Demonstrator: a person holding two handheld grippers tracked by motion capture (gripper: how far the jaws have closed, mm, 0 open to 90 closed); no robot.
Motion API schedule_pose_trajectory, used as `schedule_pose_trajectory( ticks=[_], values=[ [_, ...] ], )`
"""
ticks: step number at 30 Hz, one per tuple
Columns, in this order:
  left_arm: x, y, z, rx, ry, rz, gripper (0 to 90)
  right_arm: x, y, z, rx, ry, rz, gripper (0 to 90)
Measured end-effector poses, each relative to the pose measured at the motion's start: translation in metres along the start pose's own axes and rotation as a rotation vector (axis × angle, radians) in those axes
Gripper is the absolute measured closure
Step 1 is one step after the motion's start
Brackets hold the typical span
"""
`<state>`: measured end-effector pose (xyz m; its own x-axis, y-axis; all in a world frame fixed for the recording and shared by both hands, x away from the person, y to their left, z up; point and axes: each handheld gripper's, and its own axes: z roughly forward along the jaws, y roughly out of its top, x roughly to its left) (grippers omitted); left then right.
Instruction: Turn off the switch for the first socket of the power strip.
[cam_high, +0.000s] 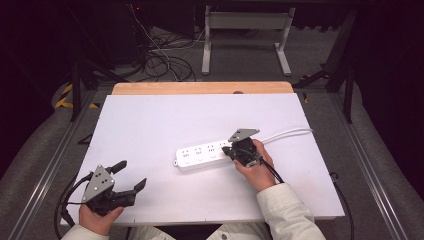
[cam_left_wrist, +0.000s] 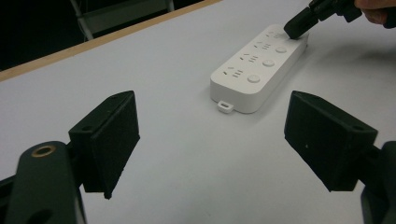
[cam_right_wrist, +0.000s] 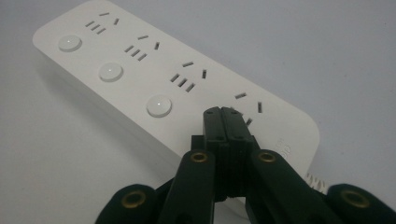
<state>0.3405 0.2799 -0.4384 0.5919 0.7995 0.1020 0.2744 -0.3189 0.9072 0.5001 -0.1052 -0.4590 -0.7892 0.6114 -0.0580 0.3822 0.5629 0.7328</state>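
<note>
On desk (cam_high: 150, 125): rigid, light-looking power strip (cam_high: 202, 156); best grabbed across long sides. Right gripper (cam_right_wrist: 223, 114) fingers closed, left gripper (cam_left_wrist: 210, 135) wide.

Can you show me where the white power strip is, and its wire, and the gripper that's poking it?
power strip (cam_high: 200, 156), high view, its top face.
wire (cam_high: 290, 132), high view, mid-cable.
right gripper (cam_right_wrist: 223, 115), right gripper view, closed tips.
</note>
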Motion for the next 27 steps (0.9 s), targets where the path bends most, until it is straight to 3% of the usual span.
schedule_pose_trajectory(
  ticks=[27],
  values=[
    [-0.0005, 0.0002, -0.0004, -0.001, 0.002, 0.003, 18.2, 0.0017, -0.0025, 0.0008, -0.012, -0.012, 0.003, 90.0]
  ],
)
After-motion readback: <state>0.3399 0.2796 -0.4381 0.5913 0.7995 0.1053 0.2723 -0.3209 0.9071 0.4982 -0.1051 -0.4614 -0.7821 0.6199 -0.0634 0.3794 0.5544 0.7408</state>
